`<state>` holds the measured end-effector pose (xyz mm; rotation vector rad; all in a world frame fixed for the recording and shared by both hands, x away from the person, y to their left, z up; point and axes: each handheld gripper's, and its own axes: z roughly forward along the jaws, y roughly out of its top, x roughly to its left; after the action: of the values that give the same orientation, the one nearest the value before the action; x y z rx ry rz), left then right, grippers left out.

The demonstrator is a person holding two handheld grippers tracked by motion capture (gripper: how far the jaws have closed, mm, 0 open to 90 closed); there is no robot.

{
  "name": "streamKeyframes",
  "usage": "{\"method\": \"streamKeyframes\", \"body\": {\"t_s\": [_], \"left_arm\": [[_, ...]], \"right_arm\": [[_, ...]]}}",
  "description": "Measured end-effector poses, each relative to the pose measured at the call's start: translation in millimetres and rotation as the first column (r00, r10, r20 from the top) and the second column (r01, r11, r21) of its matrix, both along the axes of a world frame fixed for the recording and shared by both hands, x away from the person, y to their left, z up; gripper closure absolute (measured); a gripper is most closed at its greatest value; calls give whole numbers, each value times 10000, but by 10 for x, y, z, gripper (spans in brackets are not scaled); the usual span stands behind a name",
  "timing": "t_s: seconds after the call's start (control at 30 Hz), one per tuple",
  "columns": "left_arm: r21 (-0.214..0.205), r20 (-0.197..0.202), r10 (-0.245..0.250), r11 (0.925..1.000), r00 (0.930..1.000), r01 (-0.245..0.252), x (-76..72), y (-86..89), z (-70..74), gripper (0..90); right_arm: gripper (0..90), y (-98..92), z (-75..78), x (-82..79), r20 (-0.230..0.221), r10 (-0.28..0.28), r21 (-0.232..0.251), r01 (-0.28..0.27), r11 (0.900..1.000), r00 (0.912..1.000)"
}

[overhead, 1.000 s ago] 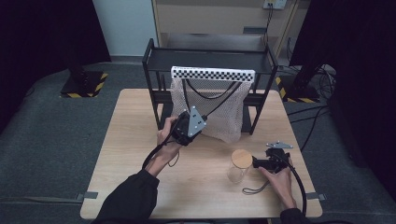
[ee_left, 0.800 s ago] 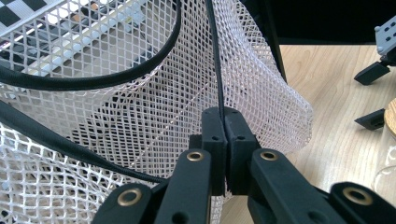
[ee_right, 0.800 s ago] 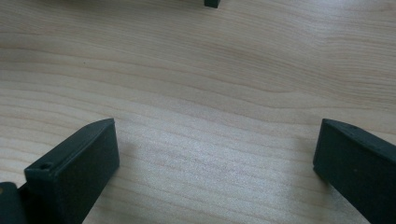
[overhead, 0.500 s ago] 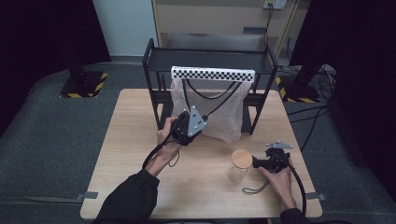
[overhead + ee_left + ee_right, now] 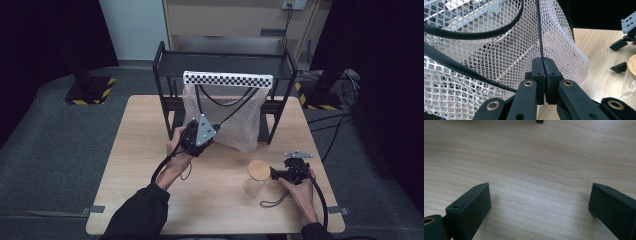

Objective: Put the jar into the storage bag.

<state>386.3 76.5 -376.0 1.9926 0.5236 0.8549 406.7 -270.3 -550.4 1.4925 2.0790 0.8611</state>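
At the table's left-centre, my left gripper (image 5: 200, 135) is clamped on the black cord (image 5: 540, 37) of the white mesh bag (image 5: 227, 117) hanging from the black rack (image 5: 165, 75), seemingly holding its mouth open. To the right, my right gripper (image 5: 290, 172) rests wide open just beside the wooden-lidded glass jar (image 5: 256, 177); I judge grasping it comes next.

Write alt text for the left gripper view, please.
The left hand-held gripper is shut on a thin black cord of a white mesh bag. Right of the bag lies the wooden table.
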Motion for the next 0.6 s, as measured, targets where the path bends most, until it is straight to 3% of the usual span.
{"method": "streamKeyframes", "body": {"t_s": [0.33,0.6], "left_arm": [[-145,59,-10,9999,10000,11,25,27,-66,877],[-177,-33,-15,9998,10000,14,56,15,-106,876]], "right_arm": [[60,26,44,-15,-45,316,-166,-317,9994,9995],[47,-69,262,-72,126,909,-8,-909,9959,9958]]}}
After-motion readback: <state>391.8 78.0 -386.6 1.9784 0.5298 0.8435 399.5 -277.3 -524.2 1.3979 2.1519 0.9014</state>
